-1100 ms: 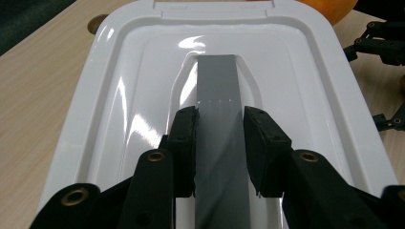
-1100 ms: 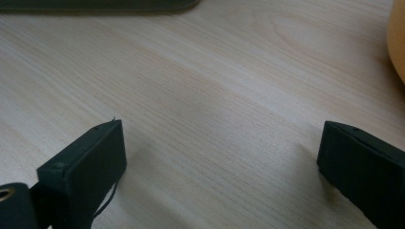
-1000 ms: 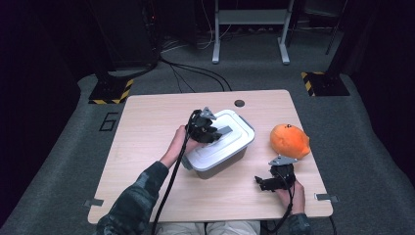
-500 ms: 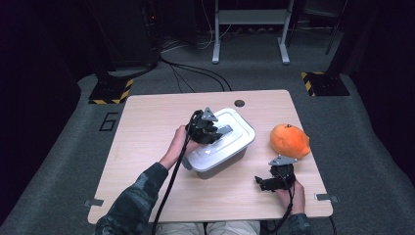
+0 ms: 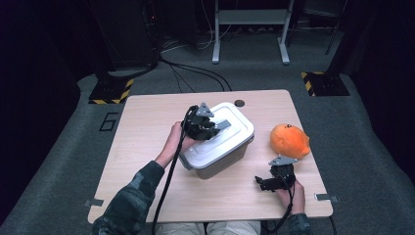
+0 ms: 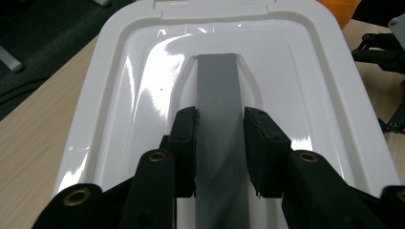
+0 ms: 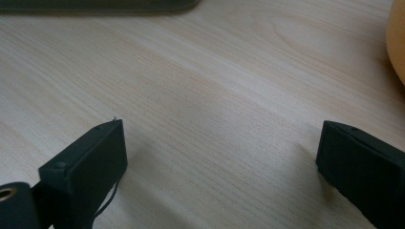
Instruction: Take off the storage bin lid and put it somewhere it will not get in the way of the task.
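While our left tool (image 6: 219, 143) pinches the grey handle (image 6: 218, 90) atop the white bin lid (image 5: 220, 134) mid-worktop (image 5: 147, 127), our right tool (image 7: 219, 162) rests spread near the orange plush (image 5: 289, 140).

Count: 1 tabletop (image 5: 147, 122). 1 white lidded bin (image 5: 218, 147) at center, 1 grey handle (image 6: 219, 95) on its lid. 1 orange plush toy (image 5: 289, 140) at right. 2 hand-held grippers: left hand-held gripper (image 5: 211, 128), right hand-held gripper (image 5: 263, 183).
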The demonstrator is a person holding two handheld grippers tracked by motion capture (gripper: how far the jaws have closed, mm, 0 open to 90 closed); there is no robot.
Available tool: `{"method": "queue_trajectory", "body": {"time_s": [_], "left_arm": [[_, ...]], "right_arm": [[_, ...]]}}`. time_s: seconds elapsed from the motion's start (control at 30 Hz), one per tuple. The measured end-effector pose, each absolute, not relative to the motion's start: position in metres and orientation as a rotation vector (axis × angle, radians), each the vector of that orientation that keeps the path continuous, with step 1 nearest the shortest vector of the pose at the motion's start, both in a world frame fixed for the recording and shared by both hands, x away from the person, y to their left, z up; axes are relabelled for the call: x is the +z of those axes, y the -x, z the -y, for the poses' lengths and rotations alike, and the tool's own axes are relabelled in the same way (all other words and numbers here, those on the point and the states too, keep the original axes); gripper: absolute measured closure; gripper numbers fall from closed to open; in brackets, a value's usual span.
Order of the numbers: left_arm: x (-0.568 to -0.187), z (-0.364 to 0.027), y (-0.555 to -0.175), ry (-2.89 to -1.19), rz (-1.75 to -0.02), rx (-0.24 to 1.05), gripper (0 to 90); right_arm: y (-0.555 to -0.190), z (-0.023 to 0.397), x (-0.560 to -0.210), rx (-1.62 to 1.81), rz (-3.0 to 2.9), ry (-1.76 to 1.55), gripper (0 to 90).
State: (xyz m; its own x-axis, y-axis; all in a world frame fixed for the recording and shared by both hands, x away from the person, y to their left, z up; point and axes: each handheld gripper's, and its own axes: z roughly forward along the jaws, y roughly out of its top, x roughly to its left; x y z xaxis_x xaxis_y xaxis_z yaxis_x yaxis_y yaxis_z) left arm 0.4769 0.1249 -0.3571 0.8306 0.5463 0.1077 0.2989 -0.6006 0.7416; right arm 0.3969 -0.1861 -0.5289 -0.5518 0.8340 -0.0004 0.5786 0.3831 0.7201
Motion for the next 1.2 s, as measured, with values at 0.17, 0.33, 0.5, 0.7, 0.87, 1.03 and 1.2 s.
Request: {"method": "queue_trajectory", "body": {"time_s": [0.17,0.33,0.5,0.7,0.87,1.03,1.2], "left_arm": [[-0.353,-0.131,-0.477,-2.246,-0.627,0.425,66.4],[-0.348,-0.139,-0.477,-2.241,-0.632,0.436,66.4],[-0.343,-0.147,-0.478,-2.233,-0.64,0.455,66.4],[-0.337,-0.158,-0.476,-2.216,-0.668,0.463,66.4],[-0.334,-0.17,-0.475,-2.182,-0.692,0.479,66.4],[-0.333,-0.18,-0.478,-2.181,-0.709,0.489,66.4],[-0.332,-0.188,-0.479,-2.177,-0.731,0.506,66.4]], "right_arm": [[-0.397,0.186,-0.529,0.97,-2.284,-1.228,2.7],[-0.397,0.186,-0.529,0.97,-2.283,-1.23,2.7],[-0.397,0.186,-0.529,0.97,-2.282,-1.231,2.8],[-0.397,0.186,-0.529,0.97,-2.281,-1.232,2.9],[-0.397,0.186,-0.529,0.969,-2.28,-1.233,2.9],[-0.397,0.186,-0.529,0.968,-2.279,-1.233,2.9],[-0.397,0.186,-0.529,0.967,-2.276,-1.236,2.9]]}}
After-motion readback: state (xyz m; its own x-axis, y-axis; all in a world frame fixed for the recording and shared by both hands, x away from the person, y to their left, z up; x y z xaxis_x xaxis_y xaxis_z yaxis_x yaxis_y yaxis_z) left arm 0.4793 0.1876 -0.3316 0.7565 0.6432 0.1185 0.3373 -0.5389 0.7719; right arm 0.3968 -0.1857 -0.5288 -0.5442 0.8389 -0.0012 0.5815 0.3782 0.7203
